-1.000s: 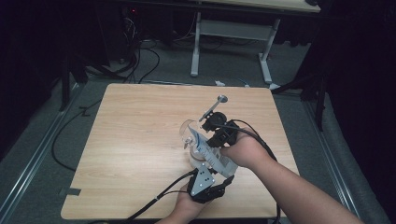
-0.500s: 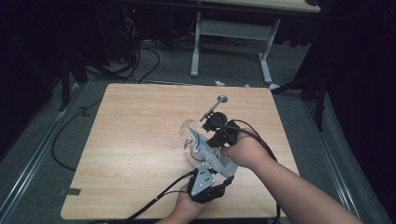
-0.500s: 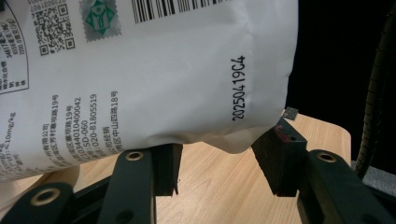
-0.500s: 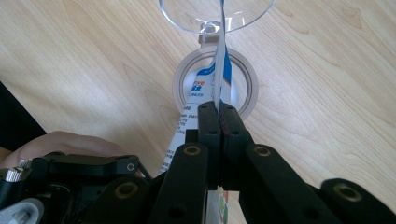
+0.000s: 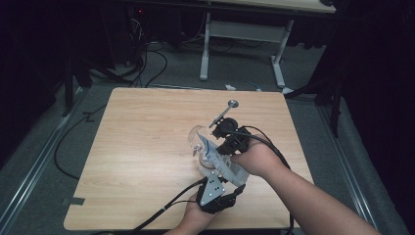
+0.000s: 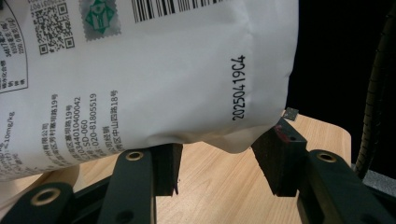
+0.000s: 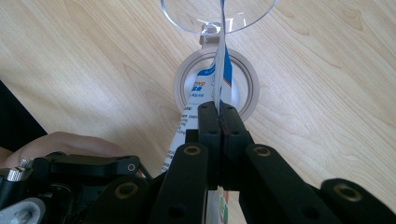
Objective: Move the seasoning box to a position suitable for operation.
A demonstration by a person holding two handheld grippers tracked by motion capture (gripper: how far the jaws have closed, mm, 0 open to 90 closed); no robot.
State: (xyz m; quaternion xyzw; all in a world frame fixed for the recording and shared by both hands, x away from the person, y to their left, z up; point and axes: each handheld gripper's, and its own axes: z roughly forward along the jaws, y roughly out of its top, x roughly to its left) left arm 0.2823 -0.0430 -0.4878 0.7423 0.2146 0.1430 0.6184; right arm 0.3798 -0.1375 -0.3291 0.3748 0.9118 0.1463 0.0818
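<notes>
A clear stemmed glass stands upright on the wooden table. In the right gripper view I look down on its bowl and round foot. My right gripper is shut on a white packet with blue print, held edge-on with its far end at the rim of the glass. In the high view the packet slants from the glass toward the near edge, and the right gripper is above it. My left gripper stands open just under the packet's printed back, with bare table between its pads.
A thin metal rod with a round end juts from the right gripper toward the far side. Cables trail off the near table edge. Beyond the table are a white desk frame and floor cables.
</notes>
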